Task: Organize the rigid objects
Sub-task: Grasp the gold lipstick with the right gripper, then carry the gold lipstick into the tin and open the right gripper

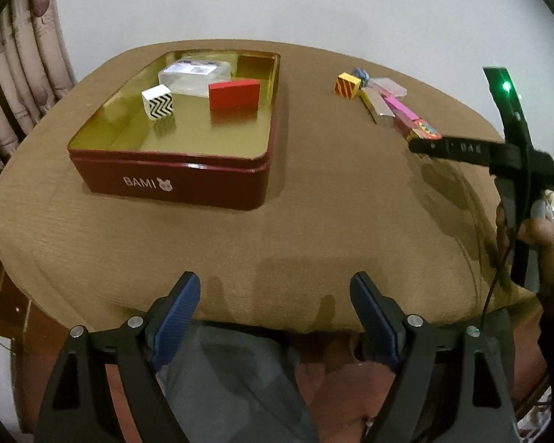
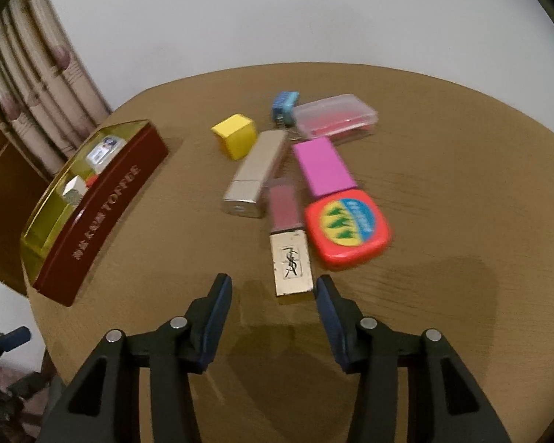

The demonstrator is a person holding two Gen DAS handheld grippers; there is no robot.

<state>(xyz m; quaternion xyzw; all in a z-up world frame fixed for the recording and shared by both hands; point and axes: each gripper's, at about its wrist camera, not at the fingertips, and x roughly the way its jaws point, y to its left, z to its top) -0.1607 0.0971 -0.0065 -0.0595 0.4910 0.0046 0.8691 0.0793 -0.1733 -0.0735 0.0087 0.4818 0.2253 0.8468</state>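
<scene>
A dark red tin with a gold inside holds a zigzag cube, a red block and a clear box. My left gripper is open and empty at the table's near edge. My right gripper is open and empty, just short of a gold-capped lip gloss. Beside it lie a red square case, a pink box, a gold lipstick tube, a yellow cube, a clear case and a blue item.
The round table has a brown cloth. A curtain hangs at the far left against a white wall. The tin also shows at the left in the right wrist view. The right gripper's body shows at the right of the left wrist view.
</scene>
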